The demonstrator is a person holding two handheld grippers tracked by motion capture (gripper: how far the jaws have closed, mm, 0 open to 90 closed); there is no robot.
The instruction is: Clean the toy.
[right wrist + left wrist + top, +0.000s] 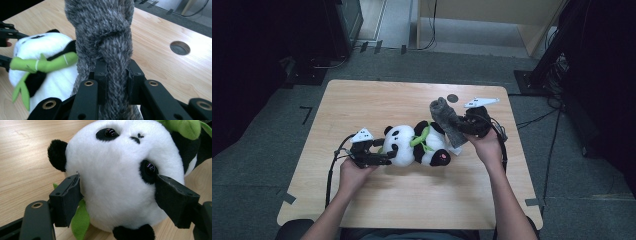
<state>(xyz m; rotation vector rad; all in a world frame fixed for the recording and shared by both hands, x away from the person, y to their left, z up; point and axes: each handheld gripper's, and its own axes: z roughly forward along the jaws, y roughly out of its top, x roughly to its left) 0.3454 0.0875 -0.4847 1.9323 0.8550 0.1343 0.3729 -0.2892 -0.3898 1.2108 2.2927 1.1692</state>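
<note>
A black-and-white panda plush (417, 145) lies on its side in the middle of the wooden table (372, 100), with a green bamboo sprig (45, 63) across its chest. My left gripper (387, 157) comes in from the left. Its jaws stand wide on both sides of the panda's head (120, 177), and the pads press into the fur. My right gripper (464, 127) is shut on a grey fuzzy sock-like piece (446, 120). It holds the piece tilted just right of the panda's feet. The grey fabric (110, 37) bunches between the pads of the right gripper (117, 75).
A round hole (452, 98) sits in the tabletop behind the right hand. Cables trail from both grippers across the table. Dark equipment and stands (557, 45) surround the table on a grey carpet floor.
</note>
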